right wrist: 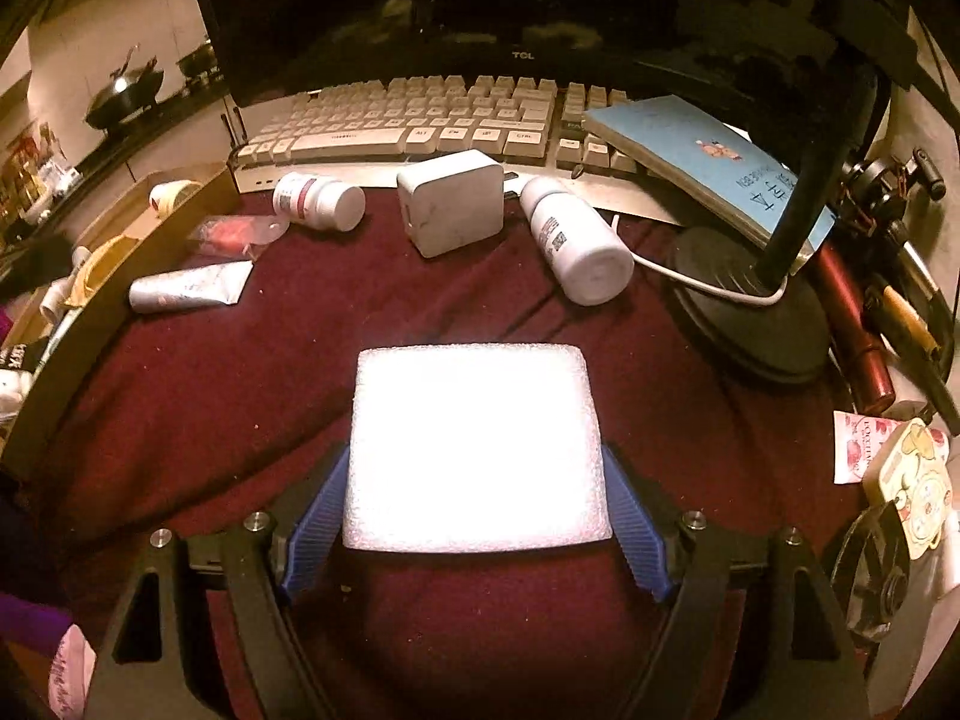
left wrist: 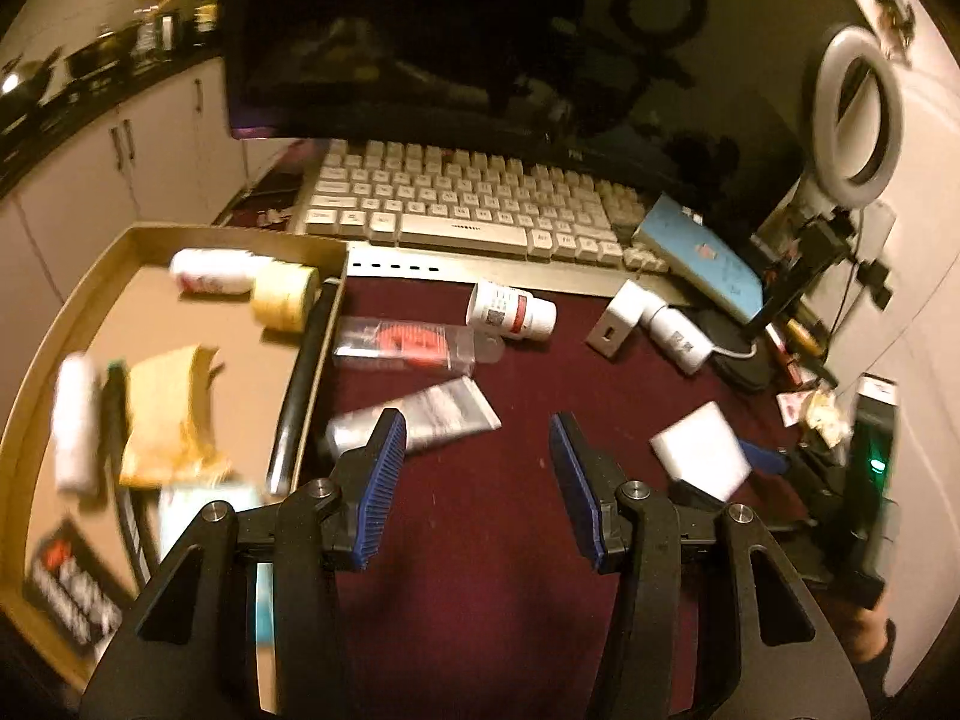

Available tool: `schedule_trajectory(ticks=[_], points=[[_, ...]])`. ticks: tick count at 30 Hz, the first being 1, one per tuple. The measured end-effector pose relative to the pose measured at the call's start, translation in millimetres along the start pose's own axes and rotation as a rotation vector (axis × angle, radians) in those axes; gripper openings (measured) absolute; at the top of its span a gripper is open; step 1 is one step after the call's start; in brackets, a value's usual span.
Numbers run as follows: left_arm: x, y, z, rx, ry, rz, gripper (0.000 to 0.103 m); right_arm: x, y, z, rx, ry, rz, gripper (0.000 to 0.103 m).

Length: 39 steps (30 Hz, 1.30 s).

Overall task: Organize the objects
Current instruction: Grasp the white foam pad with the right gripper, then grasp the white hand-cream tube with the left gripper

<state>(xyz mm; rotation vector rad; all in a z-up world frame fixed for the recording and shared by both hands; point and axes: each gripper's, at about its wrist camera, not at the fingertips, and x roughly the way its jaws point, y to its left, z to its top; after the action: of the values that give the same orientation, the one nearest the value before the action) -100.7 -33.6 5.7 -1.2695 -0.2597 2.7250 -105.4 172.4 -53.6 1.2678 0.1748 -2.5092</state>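
My right gripper (right wrist: 477, 474) is shut on a white foam block (right wrist: 477, 447), held above the dark red cloth; the block also shows in the left wrist view (left wrist: 702, 456). My left gripper (left wrist: 477, 426) is open and empty over the cloth, just right of the cardboard tray (left wrist: 180, 234). A silver tube (left wrist: 420, 420) lies by its left finger. A clear flat bottle with a red label (left wrist: 408, 345), a white pill bottle (left wrist: 510, 309), a white charger cube (right wrist: 450, 201) and a second white bottle (right wrist: 576, 240) lie on the cloth.
The tray holds a tape roll (left wrist: 285, 297), a white bottle (left wrist: 210, 276), a yellow packet (left wrist: 168, 414) and other items. A keyboard (left wrist: 468, 204), monitor (left wrist: 420, 36), blue notebook (right wrist: 708, 156), ring light (left wrist: 858, 114) and lamp base (right wrist: 750, 312) crowd the back and right.
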Motion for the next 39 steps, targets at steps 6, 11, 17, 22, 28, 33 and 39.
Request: schedule_trajectory(ticks=[6, 11, 17, 22, 28, 33, 39], points=[[53.6, 13.2, 18.6, 0.046, 0.136, 0.071, 0.05, 0.6, 1.4, -0.4, -0.007, 0.005, -0.01, 0.081], [77.4, 21.9, 19.9, 0.038, 0.211, 0.103, 0.05, 1.4, 2.0, 0.1, -0.009, 0.007, -0.005, 0.083], [67.7, 8.2, 6.4, 0.133, 0.295, 0.044, 0.05, 2.3, 2.9, -0.3, -0.008, 0.007, -0.003, 0.084], [56.5, 0.4, -6.0, 0.106, 0.309, 0.003, 0.05, 2.3, 2.5, -0.5, -0.009, 0.007, -0.005, 0.084], [64.2, -15.9, -12.1, 0.155, 0.276, 0.087, 0.05, 2.6, 3.5, -0.6, -0.009, 0.007, -0.005, 0.085], [57.3, -13.7, -18.9, 0.12, 0.242, 0.08, 0.029, 2.7, 3.4, -0.6, -0.01, 0.007, -0.006, 0.084], [36.6, -11.2, -42.0, 0.077, 0.197, 0.112, 0.029, 1.9, 3.0, -2.0, 0.0, -0.001, -0.003, 0.084]])
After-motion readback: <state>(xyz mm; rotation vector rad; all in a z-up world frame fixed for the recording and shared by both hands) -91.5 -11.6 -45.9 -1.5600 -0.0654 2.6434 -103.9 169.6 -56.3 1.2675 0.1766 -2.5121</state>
